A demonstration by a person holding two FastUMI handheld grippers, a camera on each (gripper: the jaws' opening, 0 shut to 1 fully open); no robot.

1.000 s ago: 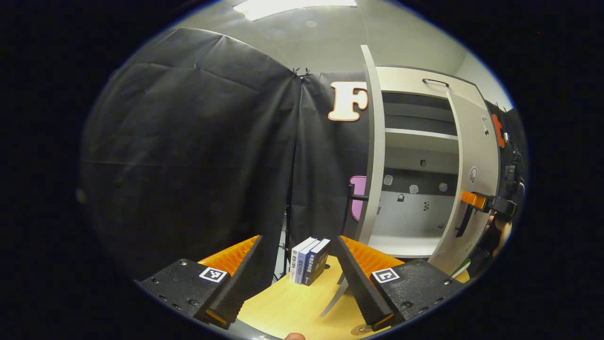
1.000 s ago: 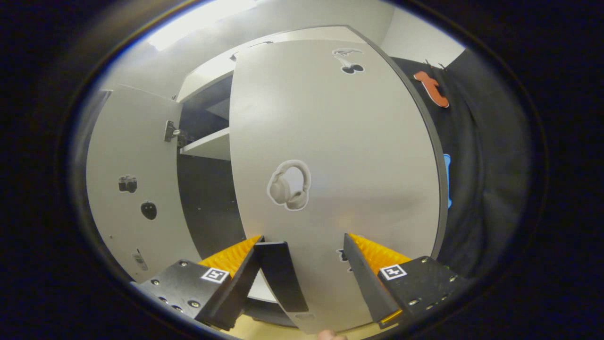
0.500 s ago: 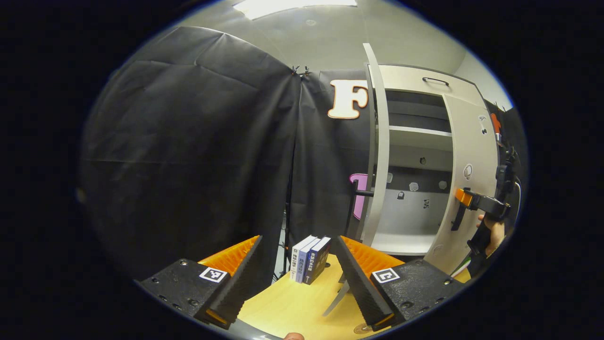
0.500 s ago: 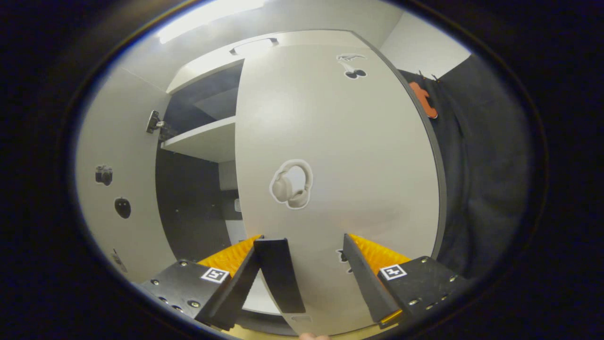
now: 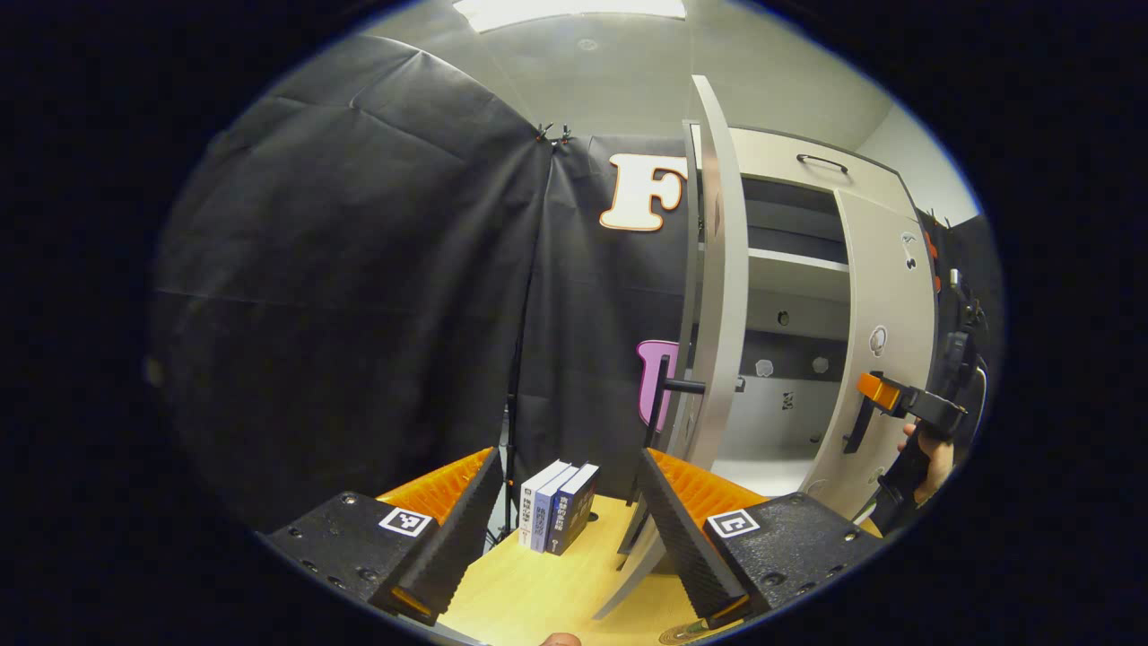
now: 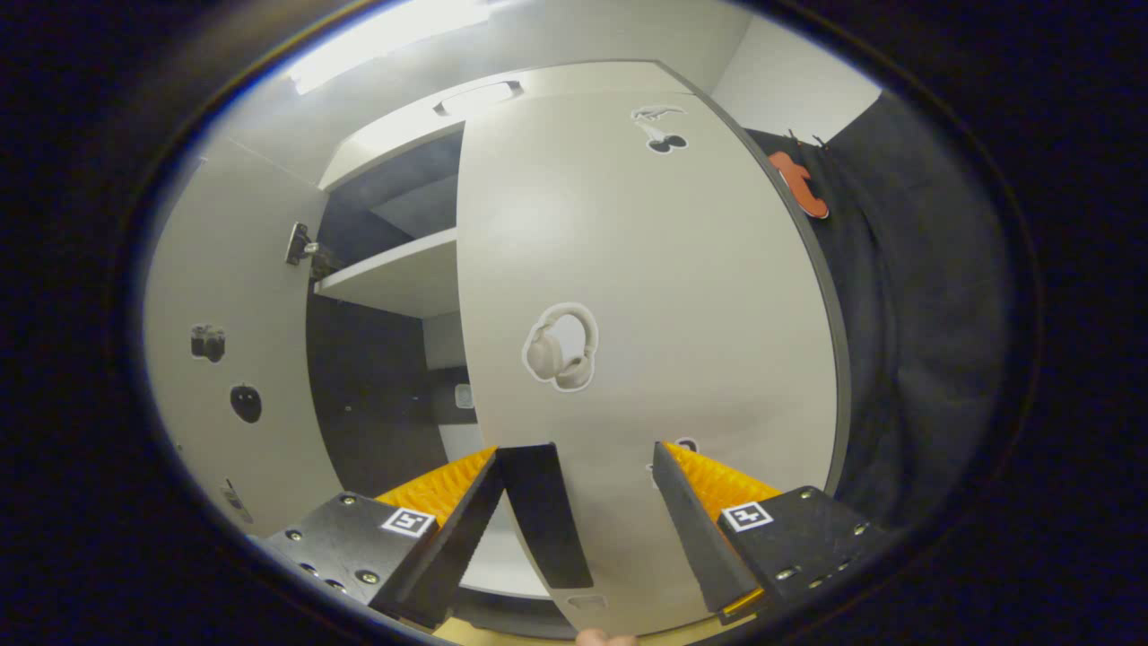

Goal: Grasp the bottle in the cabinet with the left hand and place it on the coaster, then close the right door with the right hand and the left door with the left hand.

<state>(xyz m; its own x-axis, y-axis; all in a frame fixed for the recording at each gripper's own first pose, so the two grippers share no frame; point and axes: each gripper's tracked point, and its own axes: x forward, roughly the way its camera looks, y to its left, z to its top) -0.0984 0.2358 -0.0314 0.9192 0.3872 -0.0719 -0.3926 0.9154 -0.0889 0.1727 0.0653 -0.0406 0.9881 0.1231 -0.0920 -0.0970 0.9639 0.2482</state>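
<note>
1. One cabinet stands on the wooden table, with two doors: the left door swung out edge-on in the left gripper view, and the right door partly closed
2. The left gripper hangs over the table with its jaws wide and nothing between them
3. The right gripper faces the right door's front, jaws spread wide; its left finger sits by the dark door handle, though whether they touch I cannot tell. The left gripper view shows that gripper and a hand at the door
4. Three books stand upright together on the table, left of the left door
5. One coaster peeks out at the table's near edge; the bottle's place cannot be told
6. One shelf crosses the cabinet interior
</note>
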